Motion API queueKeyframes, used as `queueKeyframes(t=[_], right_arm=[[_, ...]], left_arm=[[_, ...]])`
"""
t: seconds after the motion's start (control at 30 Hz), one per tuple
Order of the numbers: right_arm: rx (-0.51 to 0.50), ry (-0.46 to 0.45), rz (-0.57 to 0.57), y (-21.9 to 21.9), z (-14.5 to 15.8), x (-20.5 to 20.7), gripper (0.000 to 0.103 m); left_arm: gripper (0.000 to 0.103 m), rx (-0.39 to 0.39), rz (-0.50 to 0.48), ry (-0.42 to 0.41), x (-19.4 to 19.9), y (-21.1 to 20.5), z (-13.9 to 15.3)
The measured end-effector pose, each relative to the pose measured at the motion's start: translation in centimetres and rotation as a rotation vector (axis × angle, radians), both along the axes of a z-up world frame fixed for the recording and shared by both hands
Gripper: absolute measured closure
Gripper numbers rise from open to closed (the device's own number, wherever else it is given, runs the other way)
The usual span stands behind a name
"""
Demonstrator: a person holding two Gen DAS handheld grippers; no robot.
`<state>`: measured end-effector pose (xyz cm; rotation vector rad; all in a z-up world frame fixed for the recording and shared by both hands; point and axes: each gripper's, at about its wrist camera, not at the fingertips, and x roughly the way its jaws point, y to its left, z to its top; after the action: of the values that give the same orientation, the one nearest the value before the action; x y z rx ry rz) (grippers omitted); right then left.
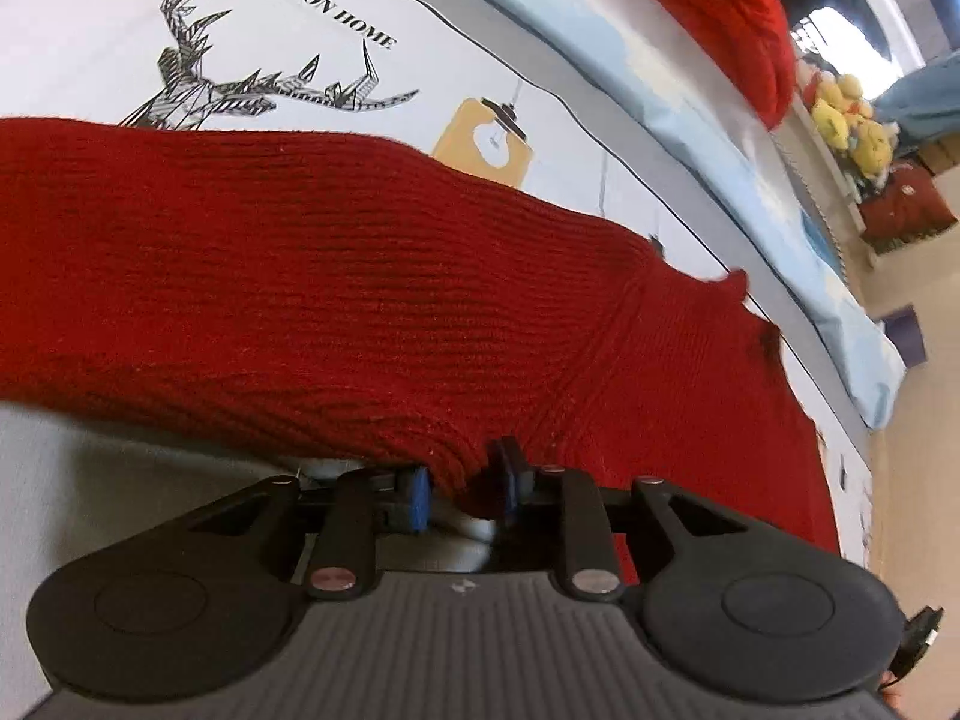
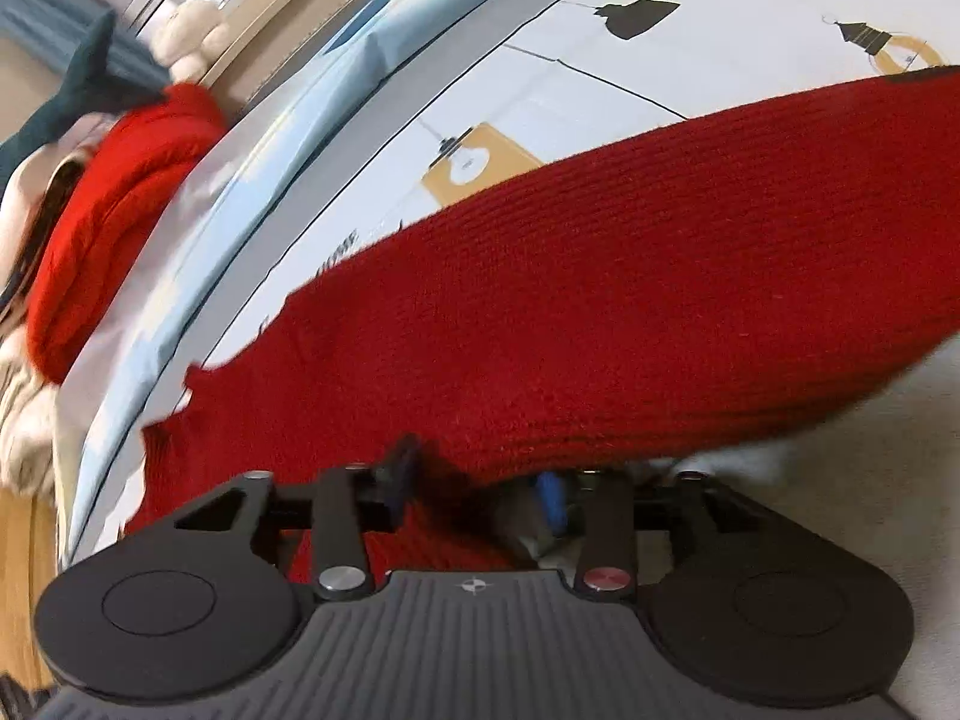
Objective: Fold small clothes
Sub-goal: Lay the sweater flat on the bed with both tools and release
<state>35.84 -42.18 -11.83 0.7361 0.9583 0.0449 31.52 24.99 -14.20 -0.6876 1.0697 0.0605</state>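
A dark red knitted sweater (image 1: 312,264) lies spread across the white printed bed sheet (image 1: 90,12). In the left wrist view my left gripper (image 1: 465,483) has its blue-padded fingers (image 1: 420,495) closed on a bunched fold at the sweater's near edge, by the seam where a sleeve joins. In the right wrist view the same sweater (image 2: 630,276) fills the middle, and my right gripper (image 2: 474,474) pinches its near edge between its blue pads (image 2: 549,501). The sweater's cloth hides both grippers' fingertips.
The sheet carries a deer print with "FASHION HOME" lettering (image 1: 336,6) and yellow tag drawings (image 1: 483,141). A pale blue bed border (image 1: 690,102) runs along the far side. A bright red garment (image 2: 114,222) lies piled there with plush toys (image 1: 852,126) and floor beyond.
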Motion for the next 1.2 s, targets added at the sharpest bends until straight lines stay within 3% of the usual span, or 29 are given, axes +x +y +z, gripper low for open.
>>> queueKeyframes(t=[0.1,0.17,0.27,0.33,0.47,0.63,0.67,0.73,0.77,0.8,0.83,0.93,1.03,1.13,1.2], right_arm=[[0.002,0.032,0.078,-0.3,-0.1,-1.9,0.051],[-0.032,0.042,0.129,-0.3,0.1,-3.6,0.051],[-0.08,0.07,0.196,0.1,0.7,-6.5,0.051],[-0.113,0.101,0.24,0.6,0.7,-9.1,0.051],[-0.186,0.18,0.28,0.8,1.5,-13.9,0.051],[-0.241,0.268,0.284,0.1,2.1,-20.2,0.051],[-0.233,0.276,0.28,-0.1,2.1,-21.5,0.051],[-0.225,0.259,0.269,-0.4,1.9,-23.7,0.054],[-0.228,0.242,0.258,-0.4,1.9,-24.7,0.062],[-0.239,0.235,0.243,-0.5,1.9,-25.4,0.088],[-0.24,0.239,0.222,-1.0,1.9,-26.1,0.092],[-0.17,0.161,0.134,-2.1,3.8,-27.8,0.093],[-0.203,0.101,0.118,-2.2,5.1,-30.0,0.094],[-0.241,0.131,0.1,-2.4,4.6,-31.3,0.094],[-0.268,0.169,0.11,-2.1,3.7,-31.4,0.093]], left_arm=[[0.071,-0.034,0.001,-0.022,-2.2,0.4,0.5],[0.061,-0.046,-0.006,-0.025,-3.7,0.6,0.7],[0.061,-0.009,-0.082,-0.007,-5.9,-0.5,1.3],[0.061,0.029,-0.172,0.052,-7.7,-1.8,0.8],[0.061,0.186,-0.343,0.24,-12.6,-5.3,-0.4],[0.063,0.222,-0.391,0.281,-20.1,-7.2,-0.4],[0.066,0.245,-0.395,0.278,-21.4,-7.8,-0.3],[0.091,0.296,-0.361,0.247,-23.3,-8.6,0.1],[0.093,0.31,-0.35,0.217,-23.9,-9.0,0.6],[0.096,0.337,-0.346,0.184,-24.3,-9.3,1.2],[0.096,0.356,-0.324,0.149,-24.8,-9.4,1.9],[0.097,0.326,-0.232,0.09,-26.7,-8.6,3.6],[0.097,0.348,-0.21,0.098,-28.2,-8.5,3.6],[0.096,0.498,-0.244,0.095,-27.8,-9.5,3.2],[0.095,0.532,-0.267,0.101,-27.3,-10.4,2.7]])
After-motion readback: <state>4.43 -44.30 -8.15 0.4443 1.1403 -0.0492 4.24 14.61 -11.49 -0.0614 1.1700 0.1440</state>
